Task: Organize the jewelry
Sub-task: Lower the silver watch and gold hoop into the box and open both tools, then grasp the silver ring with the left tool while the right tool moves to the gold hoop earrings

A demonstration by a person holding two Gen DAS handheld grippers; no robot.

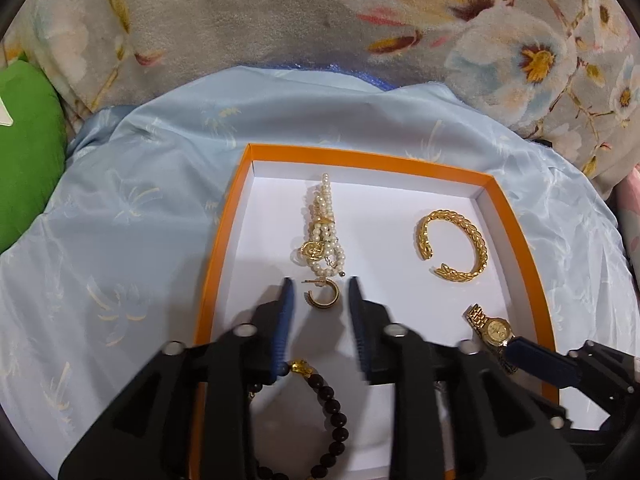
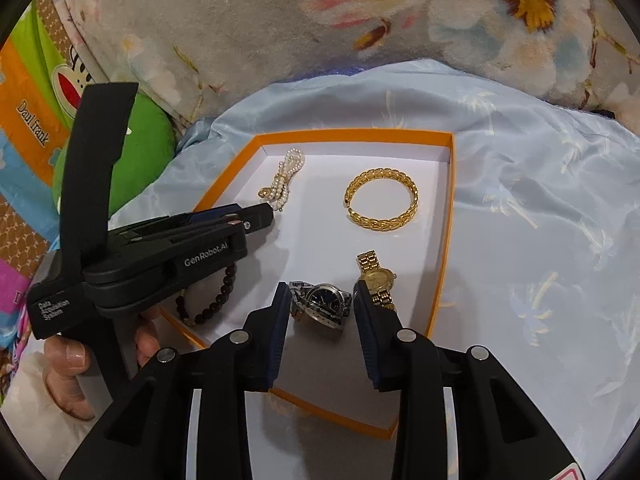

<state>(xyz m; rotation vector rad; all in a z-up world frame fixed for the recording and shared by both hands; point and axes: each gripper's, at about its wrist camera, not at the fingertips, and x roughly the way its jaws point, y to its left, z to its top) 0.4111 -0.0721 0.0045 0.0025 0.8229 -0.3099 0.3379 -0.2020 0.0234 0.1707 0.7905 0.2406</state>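
Note:
An orange-rimmed white tray (image 1: 224, 248) (image 2: 448, 216) holds a pearl strand (image 1: 322, 226) (image 2: 286, 178), a gold hoop earring (image 1: 323, 295), a gold cuff bangle (image 1: 454, 246) (image 2: 382, 200), a gold watch (image 1: 490, 328) (image 2: 378, 280), a dark bead bracelet (image 1: 332, 412) (image 2: 216, 300) and a silver dark-faced watch (image 2: 322, 304). My left gripper (image 1: 320, 284) (image 2: 260, 212) is open, its fingertips on either side of the earring. My right gripper (image 2: 322, 290) (image 1: 536, 360) is open, straddling the silver watch.
The tray lies on a pale blue satin cloth (image 1: 132, 208) (image 2: 540, 216) over a floral blanket (image 1: 520, 40). A green cushion (image 1: 28, 152) and colourful printed fabric (image 2: 36, 120) lie at the left.

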